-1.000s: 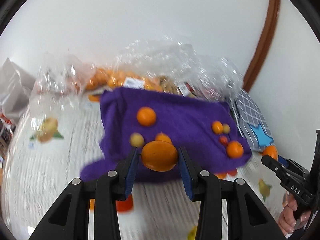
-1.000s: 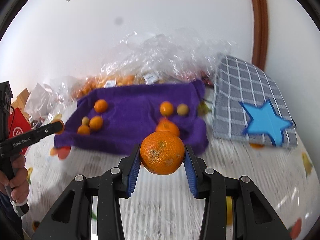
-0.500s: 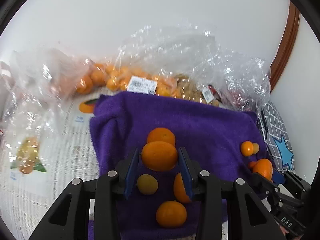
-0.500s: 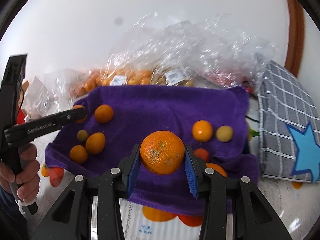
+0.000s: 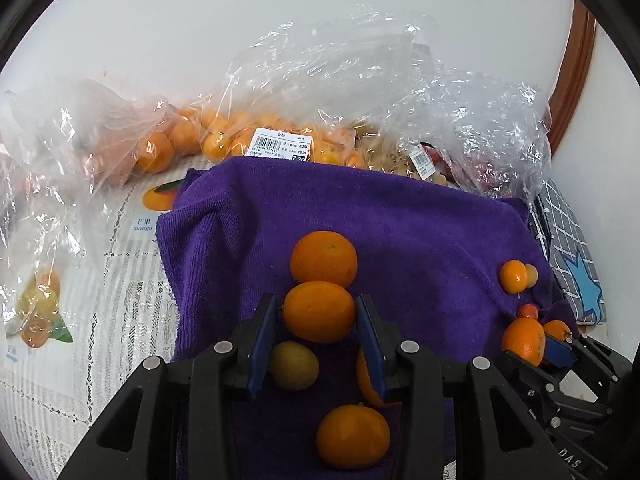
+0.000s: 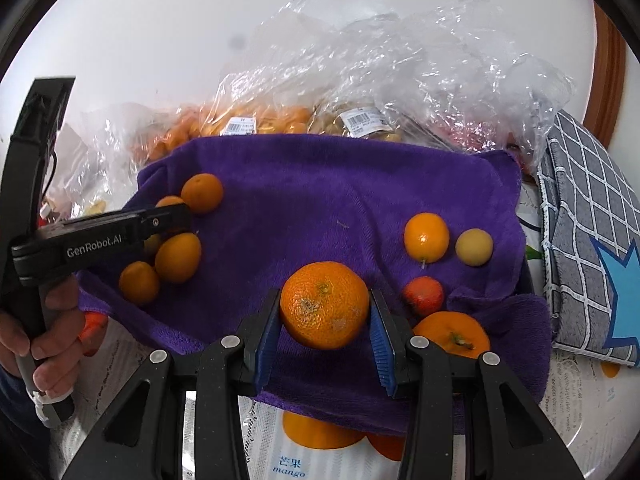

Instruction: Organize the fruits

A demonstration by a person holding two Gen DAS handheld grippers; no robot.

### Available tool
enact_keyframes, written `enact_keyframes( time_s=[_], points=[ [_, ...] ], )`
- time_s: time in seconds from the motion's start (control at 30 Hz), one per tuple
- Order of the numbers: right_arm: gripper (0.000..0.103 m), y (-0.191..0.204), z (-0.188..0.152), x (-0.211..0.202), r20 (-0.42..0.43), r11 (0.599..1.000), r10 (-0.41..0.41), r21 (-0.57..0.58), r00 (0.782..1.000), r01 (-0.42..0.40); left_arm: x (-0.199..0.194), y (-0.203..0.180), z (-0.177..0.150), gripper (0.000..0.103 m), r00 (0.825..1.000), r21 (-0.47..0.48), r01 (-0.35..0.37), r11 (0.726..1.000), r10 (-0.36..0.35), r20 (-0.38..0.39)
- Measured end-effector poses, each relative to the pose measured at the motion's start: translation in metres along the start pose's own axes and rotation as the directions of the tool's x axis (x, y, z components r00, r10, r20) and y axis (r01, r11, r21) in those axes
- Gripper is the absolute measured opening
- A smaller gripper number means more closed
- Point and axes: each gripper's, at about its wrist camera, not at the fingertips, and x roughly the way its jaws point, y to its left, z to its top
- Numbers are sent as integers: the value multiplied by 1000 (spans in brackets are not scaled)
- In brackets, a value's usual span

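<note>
My left gripper (image 5: pixel 318 320) is shut on a small oval orange (image 5: pixel 319 311), low over the left part of a purple towel (image 5: pixel 400 220). Another orange (image 5: pixel 323 258) lies just beyond it, a yellow fruit (image 5: pixel 293 365) and an orange (image 5: pixel 353 436) lie beneath. My right gripper (image 6: pixel 324 316) is shut on a larger rough-skinned mandarin (image 6: pixel 324 305) above the towel's (image 6: pixel 320 184) near right part. Next to it lie an orange (image 6: pixel 426 237), a yellow fruit (image 6: pixel 474 247), a small red fruit (image 6: pixel 423 296) and a stemmed orange (image 6: pixel 452 334).
Crinkled clear plastic bags of fruit (image 5: pixel 280 136) are heaped against the white wall behind the towel. A grey checked cloth with a blue star (image 6: pixel 592 248) lies to the right. A person's hand (image 6: pixel 44 344) grips the left tool. The tablecloth (image 5: pixel 80 320) carries fruit prints.
Both grippers moved forward and down from the tablecloth to over the purple towel, each still carrying its fruit. In the last half second they barely shifted.
</note>
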Motion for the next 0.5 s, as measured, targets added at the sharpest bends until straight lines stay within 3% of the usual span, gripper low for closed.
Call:
enact_keyframes(
  time_s=[0.2, 0.3, 0.5],
  points=[
    [42, 7, -4, 1, 12, 999, -17, -33, 1000, 17, -2, 1, -1, 39, 1000, -3, 17, 1000, -17, 21],
    [42, 5, -5, 1, 15, 1000, -12, -22, 1000, 12, -3, 3, -1, 46, 998, -16, 44, 999, -43, 35],
    [46, 5, -5, -7, 49, 999, -32, -16, 998, 33, -16, 0, 0, 48, 996, -19, 32, 999, -31, 78]
  ],
)
